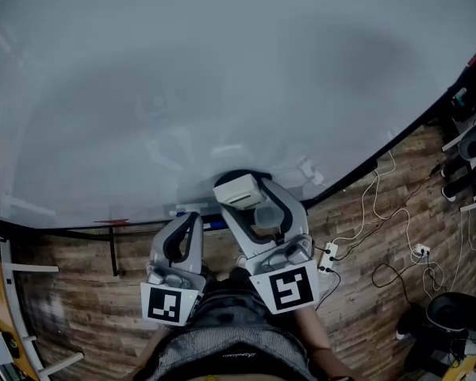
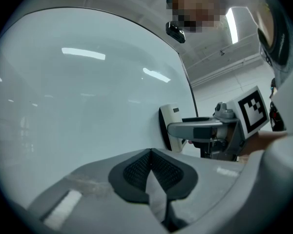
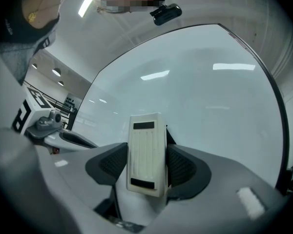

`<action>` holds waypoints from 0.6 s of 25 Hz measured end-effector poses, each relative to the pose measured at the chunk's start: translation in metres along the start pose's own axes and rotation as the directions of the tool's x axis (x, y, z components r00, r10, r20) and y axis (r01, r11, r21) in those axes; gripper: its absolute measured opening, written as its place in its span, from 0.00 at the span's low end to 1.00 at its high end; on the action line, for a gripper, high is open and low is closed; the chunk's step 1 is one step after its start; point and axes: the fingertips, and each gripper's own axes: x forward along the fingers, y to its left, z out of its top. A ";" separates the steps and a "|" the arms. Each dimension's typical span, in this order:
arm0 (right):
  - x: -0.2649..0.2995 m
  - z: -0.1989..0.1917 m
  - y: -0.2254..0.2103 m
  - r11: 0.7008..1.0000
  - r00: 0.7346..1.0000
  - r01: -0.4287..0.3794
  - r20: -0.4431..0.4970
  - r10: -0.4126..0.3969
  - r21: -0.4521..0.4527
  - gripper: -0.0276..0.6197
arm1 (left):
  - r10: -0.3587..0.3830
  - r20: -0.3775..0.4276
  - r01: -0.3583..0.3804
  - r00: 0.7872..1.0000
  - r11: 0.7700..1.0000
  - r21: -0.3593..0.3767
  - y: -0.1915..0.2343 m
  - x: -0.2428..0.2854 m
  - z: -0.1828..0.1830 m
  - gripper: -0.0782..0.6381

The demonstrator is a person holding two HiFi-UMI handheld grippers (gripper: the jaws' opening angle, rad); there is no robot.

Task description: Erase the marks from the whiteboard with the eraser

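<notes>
A large whiteboard (image 1: 222,78) fills the head view, and its surface shows no marks. My right gripper (image 1: 239,190) is shut on a white eraser (image 1: 236,189) that rests against the board near its lower edge. In the right gripper view the eraser (image 3: 146,152) stands upright between the jaws, in front of the whiteboard (image 3: 195,96). My left gripper (image 1: 186,227) hangs just left of it, below the board's edge, shut and empty. The left gripper view has the pads (image 2: 151,172) pressed together, the whiteboard (image 2: 78,96) beyond, and the eraser (image 2: 170,126) against the board at right.
Below the board is a wooden floor (image 1: 357,292) with white cables (image 1: 381,213) and a power strip (image 1: 328,255). Dark equipment (image 1: 452,312) stands at the right edge. A shelf frame (image 1: 8,308) is at the lower left. The person's body (image 1: 230,340) is at the bottom.
</notes>
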 end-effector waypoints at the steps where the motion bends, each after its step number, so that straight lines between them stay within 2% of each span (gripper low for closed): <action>1: -0.003 -0.002 -0.004 1.000 1.000 0.009 -0.004 -0.009 0.001 0.45 | -0.004 -0.002 0.004 1.000 1.000 0.001 -0.003 0.001 0.000 0.11; 8: -0.018 -0.008 -0.033 0.997 0.997 0.071 -0.022 -0.072 -0.004 0.45 | -0.053 0.000 0.053 0.999 0.999 0.007 -0.023 0.018 0.003 0.11; 15: -0.036 -0.014 -0.070 0.991 0.992 0.128 -0.019 -0.127 0.048 0.45 | -0.131 0.000 0.131 0.991 0.991 -0.006 -0.055 0.051 0.007 0.11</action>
